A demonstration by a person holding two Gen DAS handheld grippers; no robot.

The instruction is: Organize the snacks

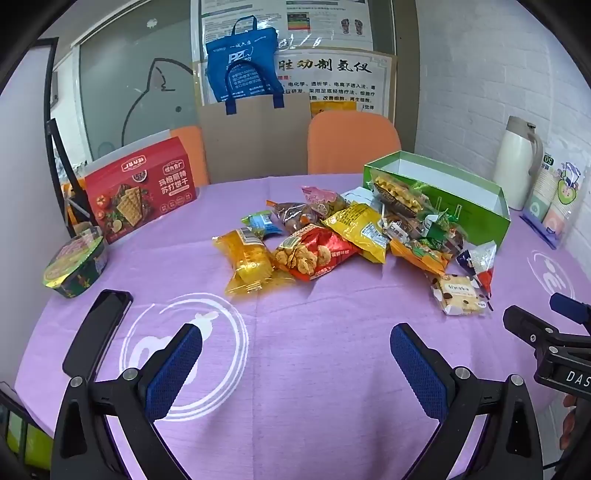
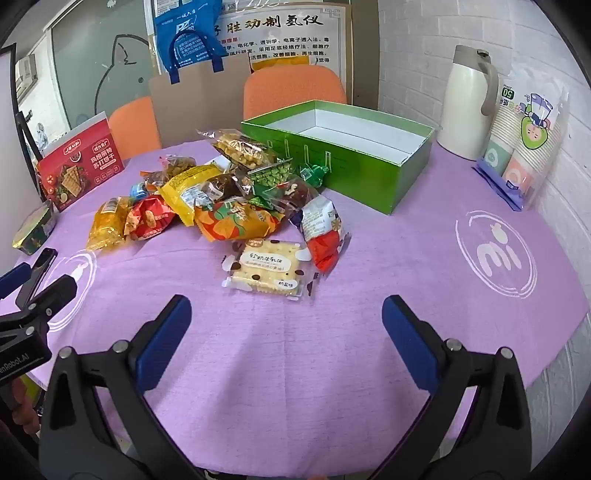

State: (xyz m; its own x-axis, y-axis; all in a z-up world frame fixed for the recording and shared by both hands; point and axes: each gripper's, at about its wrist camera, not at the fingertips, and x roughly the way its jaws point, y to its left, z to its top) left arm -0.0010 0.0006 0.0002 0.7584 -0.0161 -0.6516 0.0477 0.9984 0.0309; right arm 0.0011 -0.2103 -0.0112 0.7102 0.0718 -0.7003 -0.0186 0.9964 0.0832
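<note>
The wall poster (image 2: 280, 33) is headed "肽功制氢仪", and the blue bag (image 1: 240, 62) reads "PZ". The purple tablecloth (image 2: 495, 254) shows a white "mi" logo; the cup pack (image 2: 524, 133) says "50". The left tool's body (image 2: 14, 363) reads "enRobot.AI".
</note>
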